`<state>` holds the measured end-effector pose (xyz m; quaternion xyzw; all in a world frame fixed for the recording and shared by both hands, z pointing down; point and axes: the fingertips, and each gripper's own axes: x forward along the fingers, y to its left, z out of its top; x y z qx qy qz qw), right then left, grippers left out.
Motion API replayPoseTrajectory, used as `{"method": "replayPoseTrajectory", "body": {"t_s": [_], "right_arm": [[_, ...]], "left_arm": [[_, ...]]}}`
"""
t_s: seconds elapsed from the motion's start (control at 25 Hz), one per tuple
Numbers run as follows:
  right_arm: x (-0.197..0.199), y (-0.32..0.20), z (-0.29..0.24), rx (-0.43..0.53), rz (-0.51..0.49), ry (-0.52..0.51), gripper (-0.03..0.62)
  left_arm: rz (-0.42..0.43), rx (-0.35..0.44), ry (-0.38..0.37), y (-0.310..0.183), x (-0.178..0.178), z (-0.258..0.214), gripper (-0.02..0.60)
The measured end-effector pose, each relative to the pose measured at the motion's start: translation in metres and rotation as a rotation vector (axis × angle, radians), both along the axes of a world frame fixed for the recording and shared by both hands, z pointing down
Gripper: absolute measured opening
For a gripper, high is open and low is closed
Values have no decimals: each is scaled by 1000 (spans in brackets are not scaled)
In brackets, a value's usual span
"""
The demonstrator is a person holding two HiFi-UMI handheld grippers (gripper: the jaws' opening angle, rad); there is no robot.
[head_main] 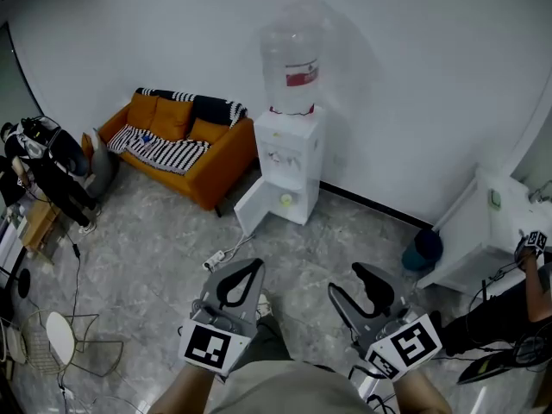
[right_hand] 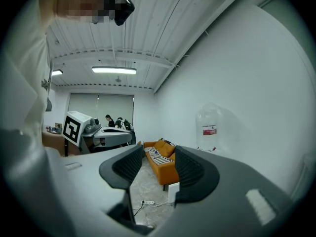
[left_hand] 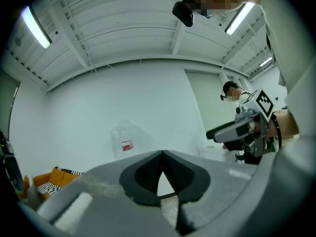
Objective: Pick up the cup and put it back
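Note:
A white water dispenser (head_main: 290, 158) with a clear bottle (head_main: 291, 59) stands against the far wall, and its lower door hangs open. A small pale yellow thing (head_main: 285, 200), possibly the cup, sits in the open lower compartment. Both grippers hover low in front of me, well short of the dispenser. My left gripper (head_main: 258, 266) is shut, its fingertips touching with nothing between them (left_hand: 162, 154). My right gripper (head_main: 345, 278) is open and empty (right_hand: 158, 157). The bottle (right_hand: 210, 127) shows beyond its jaws.
An orange sofa (head_main: 181, 141) with striped cushions stands left of the dispenser. A power strip (head_main: 217, 257) and cable lie on the floor ahead. A wire chair (head_main: 69, 343) is at the left, a white desk (head_main: 483, 248), a blue bin (head_main: 423, 250) and a person (head_main: 517, 309) at the right.

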<state>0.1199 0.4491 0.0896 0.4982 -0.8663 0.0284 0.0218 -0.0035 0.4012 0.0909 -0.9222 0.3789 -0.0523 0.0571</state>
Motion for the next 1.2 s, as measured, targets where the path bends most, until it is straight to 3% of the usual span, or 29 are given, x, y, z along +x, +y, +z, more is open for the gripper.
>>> {"method": "replayPoseTrajectory", "body": {"t_s": [0.28, 0.44, 0.68, 0.88, 1.2], "right_arm": [[-5, -86, 8, -23, 37, 3, 212], [-6, -153, 9, -12, 64, 64, 212], [-22, -254, 7, -39, 59, 53, 212], [-41, -333, 7, -52, 59, 49, 212], [-65, -416, 15, -66, 71, 47, 212]], "left_arm": [[16, -24, 20, -90, -10, 14, 3], [13, -23, 6, -153, -23, 17, 3], [24, -49, -19, -252, -47, 21, 2], [65, -12, -55, -327, -61, 16, 3], [72, -34, -48, -409, -79, 26, 3]]}}
